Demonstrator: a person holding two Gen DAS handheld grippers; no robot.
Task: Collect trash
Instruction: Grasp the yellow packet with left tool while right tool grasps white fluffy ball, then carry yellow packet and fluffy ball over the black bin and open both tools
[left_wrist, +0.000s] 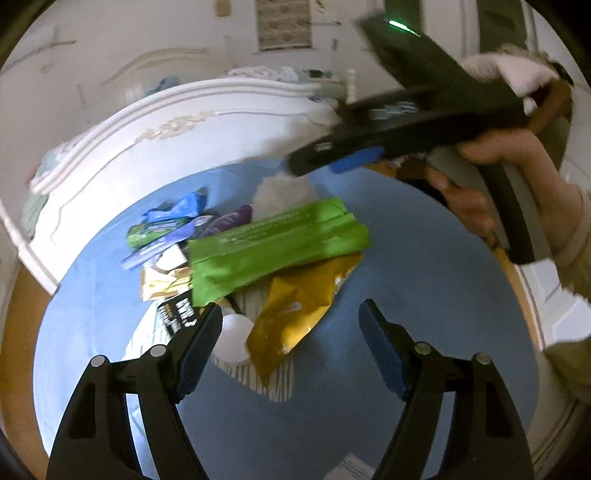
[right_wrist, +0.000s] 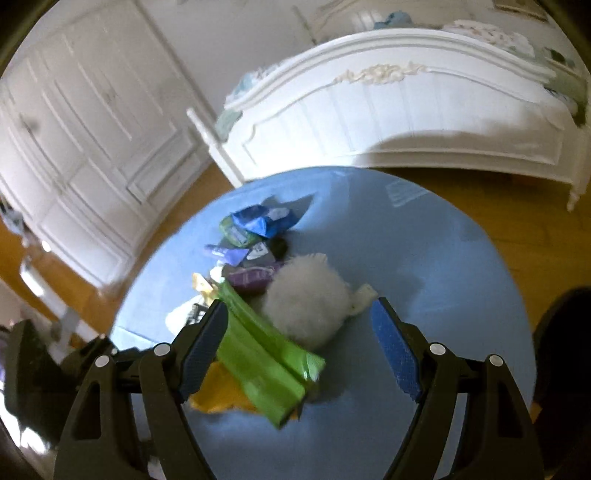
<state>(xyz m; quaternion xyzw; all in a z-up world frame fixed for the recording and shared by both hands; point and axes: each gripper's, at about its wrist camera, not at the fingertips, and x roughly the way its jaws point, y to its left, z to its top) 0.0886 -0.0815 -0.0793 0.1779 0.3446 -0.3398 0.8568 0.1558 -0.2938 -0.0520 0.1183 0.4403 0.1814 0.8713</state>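
Both tools hang spread and empty, the left tool (left_wrist: 290, 345) just short of the green packet (left_wrist: 273, 249) topping the trash heap on the blue table (left_wrist: 424, 295), the right tool (right_wrist: 299, 345) poised above it, presumably choosing a piece.

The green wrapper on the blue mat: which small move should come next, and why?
Probably lower the right gripper and close it on the green wrapper. Its jaws are open and empty, the wrapper lies on top of the pile between them, and the left gripper is also open above the yellow bag.
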